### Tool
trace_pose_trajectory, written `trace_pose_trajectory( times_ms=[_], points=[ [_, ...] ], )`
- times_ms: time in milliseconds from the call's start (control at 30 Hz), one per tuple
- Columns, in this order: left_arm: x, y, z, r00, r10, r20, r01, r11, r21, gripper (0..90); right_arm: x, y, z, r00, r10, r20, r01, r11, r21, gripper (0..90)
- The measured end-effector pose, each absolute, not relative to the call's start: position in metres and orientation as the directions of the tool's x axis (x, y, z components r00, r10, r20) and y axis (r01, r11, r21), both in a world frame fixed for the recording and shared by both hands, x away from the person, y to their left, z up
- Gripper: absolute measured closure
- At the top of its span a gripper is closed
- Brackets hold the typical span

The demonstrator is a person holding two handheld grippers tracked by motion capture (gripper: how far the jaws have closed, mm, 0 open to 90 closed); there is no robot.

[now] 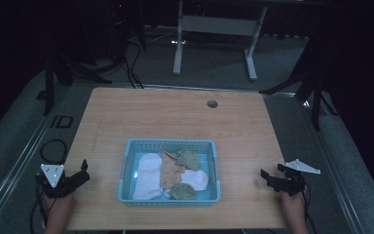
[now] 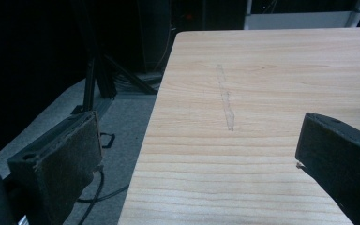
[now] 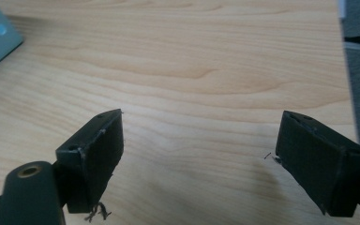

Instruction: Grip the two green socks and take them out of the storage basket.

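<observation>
I see the table [image 1: 126,112], then the blue basket [image 1: 126,168] at its near middle, long axis left-right, socks [image 1: 148,175] lying front-to-back inside. Left gripper [image 1: 84,170] and right gripper [image 1: 265,176] flank it, jaws spread wide, holding nothing.

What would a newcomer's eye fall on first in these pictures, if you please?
The light blue basket at the near middle of the wooden table draws the eye first, with white, peach and olive socks heaped inside. Next come the two black tongs flanking it: the left tongs at the table's left edge and the right tongs near its right edge, both open and holding nothing.
</observation>
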State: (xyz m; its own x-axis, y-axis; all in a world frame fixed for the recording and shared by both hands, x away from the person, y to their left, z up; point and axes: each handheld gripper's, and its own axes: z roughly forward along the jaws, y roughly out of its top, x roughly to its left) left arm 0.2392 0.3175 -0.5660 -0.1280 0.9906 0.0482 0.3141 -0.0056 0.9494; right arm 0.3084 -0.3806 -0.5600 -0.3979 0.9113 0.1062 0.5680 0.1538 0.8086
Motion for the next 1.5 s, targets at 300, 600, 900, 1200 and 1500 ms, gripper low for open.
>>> trace_pose_trajectory(
  times_ms=[300, 600, 900, 1200, 1500],
  points=[
    [0.239, 0.317, -0.566, -0.127, 0.991, 0.051, 0.316, -0.008, 0.949, 0.4, 0.31, -0.384, -0.561, -0.432, 0.89, 0.148, 0.586, 0.152, 0.796, 12.6],
    [0.239, 0.317, -0.566, -0.128, 0.99, 0.052, 0.314, -0.009, 0.949, 0.4, 0.309, -0.384, -0.561, -0.43, 0.894, 0.127, 0.593, 0.174, 0.786, 11.7],
    [0.239, 0.317, -0.566, -0.129, 0.99, 0.052, 0.312, -0.009, 0.95, 0.4, 0.315, -0.385, -0.56, -0.524, 0.842, 0.13, 0.604, 0.26, 0.753, 11.7],
    [0.239, 0.317, -0.566, -0.13, 0.99, 0.051, 0.313, -0.008, 0.95, 0.4, 0.319, -0.375, -0.558, -0.666, 0.733, 0.14, 0.569, 0.378, 0.73, 12.1],
    [0.239, 0.317, -0.566, -0.131, 0.99, 0.052, 0.312, -0.008, 0.95, 0.4, 0.32, -0.362, -0.549, -0.729, 0.667, 0.155, 0.555, 0.444, 0.703, 12.8]
  ],
)
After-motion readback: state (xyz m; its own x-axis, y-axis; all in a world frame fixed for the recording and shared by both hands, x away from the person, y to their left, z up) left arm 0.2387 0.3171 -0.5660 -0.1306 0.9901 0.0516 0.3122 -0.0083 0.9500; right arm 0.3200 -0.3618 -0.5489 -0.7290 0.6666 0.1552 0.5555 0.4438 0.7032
